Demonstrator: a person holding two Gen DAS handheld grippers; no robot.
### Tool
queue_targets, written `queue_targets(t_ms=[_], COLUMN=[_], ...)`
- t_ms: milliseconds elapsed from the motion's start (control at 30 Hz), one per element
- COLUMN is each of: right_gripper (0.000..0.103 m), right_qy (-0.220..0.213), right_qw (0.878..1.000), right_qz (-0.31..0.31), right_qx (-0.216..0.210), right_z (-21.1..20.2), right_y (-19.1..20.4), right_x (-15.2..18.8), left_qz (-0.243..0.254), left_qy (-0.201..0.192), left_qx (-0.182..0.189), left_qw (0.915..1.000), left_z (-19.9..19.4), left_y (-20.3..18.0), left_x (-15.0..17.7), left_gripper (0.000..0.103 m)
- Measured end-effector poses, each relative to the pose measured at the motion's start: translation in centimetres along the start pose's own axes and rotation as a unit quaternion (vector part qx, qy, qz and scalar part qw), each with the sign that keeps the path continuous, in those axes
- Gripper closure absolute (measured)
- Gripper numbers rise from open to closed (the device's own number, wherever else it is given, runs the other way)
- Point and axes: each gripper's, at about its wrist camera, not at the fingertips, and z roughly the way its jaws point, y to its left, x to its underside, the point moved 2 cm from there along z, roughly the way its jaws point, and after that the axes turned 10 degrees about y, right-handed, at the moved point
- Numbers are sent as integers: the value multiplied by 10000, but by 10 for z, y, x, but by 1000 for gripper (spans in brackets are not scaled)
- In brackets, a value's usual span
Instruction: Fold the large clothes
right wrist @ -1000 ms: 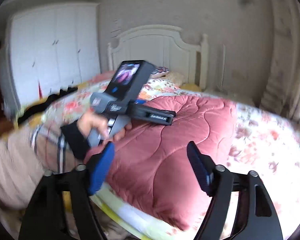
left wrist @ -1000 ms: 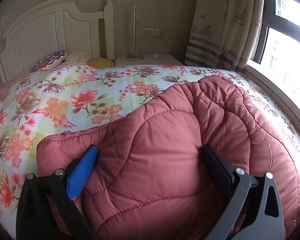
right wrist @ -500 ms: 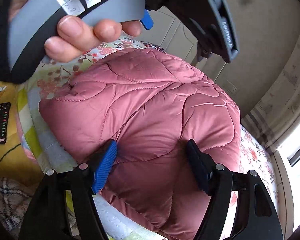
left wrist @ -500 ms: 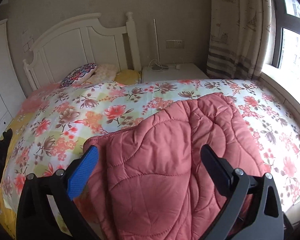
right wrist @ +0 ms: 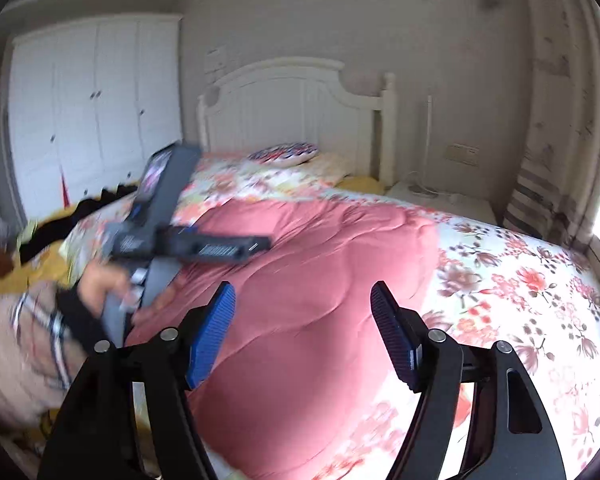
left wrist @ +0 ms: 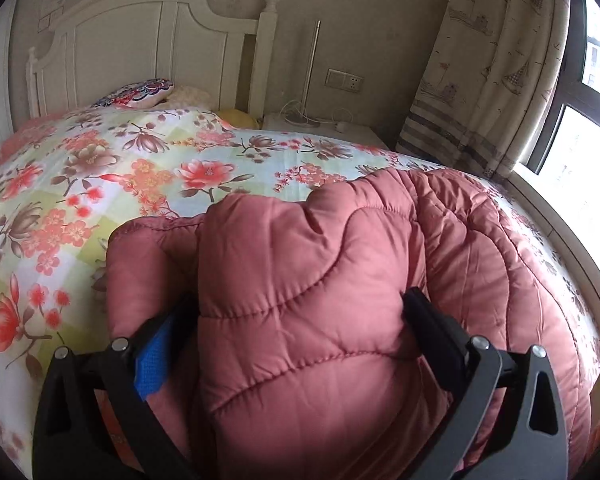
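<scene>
A large pink quilted jacket (left wrist: 320, 300) lies folded in a thick bundle on the floral bedspread (left wrist: 100, 184). My left gripper (left wrist: 296, 320) is open, its fingers wide apart on either side of the top fold of the bundle and pressed close against it. In the right wrist view the same jacket (right wrist: 300, 312) lies across the bed. My right gripper (right wrist: 304, 316) is open and empty above its near edge. The left hand-held gripper body (right wrist: 172, 236) shows there, low over the jacket's left side.
A white headboard (left wrist: 140, 48) and pillows (left wrist: 140, 94) are at the bed's far end. A nightstand (left wrist: 320, 126), curtain (left wrist: 484, 72) and window (left wrist: 592, 120) are on the right. A white wardrobe (right wrist: 92, 112) and dark clothes (right wrist: 72, 220) are on the left.
My left gripper dropped back down close onto the jacket bundle. My right gripper pulled back and up from the jacket, and now looks across the whole bed.
</scene>
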Motion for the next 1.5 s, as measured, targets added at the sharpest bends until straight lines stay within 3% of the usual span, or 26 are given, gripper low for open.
queue_targets(t_ms=[200,367,433,533,567,633,800,933,1033,1133,1233,1333,1433,1500], right_gripper=[42,42,42,42,42,41,40,40,40,40,37,36,35,35], right_qy=[290,867,1111,2167,2238,2174,2140,1499,1672,2490,2447,2381,2195,1920], right_qw=[9960,9883,9881,9746,9731,9736,9723,9870,9854,9664,9691,9699,9729,9793], right_qz=[812,1253,1053,276,310,591,448,414,-61,-405,133,-2,130,246], right_qx=[222,32,153,498,451,375,822,411,326,494,292,512,713,586], right_z=[54,111,128,177,185,185,169,144,162,210,219,211,190,168], right_y=[-55,-89,-87,-72,-71,-75,-70,-58,-43,-40,-58,-57,-55,-53], right_x=[-67,-91,-91,-66,-58,-55,-71,-105,-107,-81,-73,-74,-81,-82], left_qz=[-50,-82,-88,-121,-128,-140,-143,-182,-184,-162,-100,-65,-85,-104], left_qy=[-11,-11,-10,3,18,15,-11,-44,-56,-52,-73,-49,-85,-101], left_qx=[158,292,305,350,357,406,423,474,452,306,209,203,218,224], left_qw=[9999,9995,9995,9993,9993,9991,9990,9987,9988,9994,9997,9998,9997,9996], left_z=[-1,-2,-2,-1,-1,-1,-2,-3,-5,-5,-5,-5,-6,-6], left_y=[4,8,8,9,10,11,11,14,12,11,9,9,11,12], left_x=[3,4,4,4,4,5,5,6,7,9,10,10,10,11], left_gripper=[2,2,2,2,2,2,2,2,2,2,2,2,2,2])
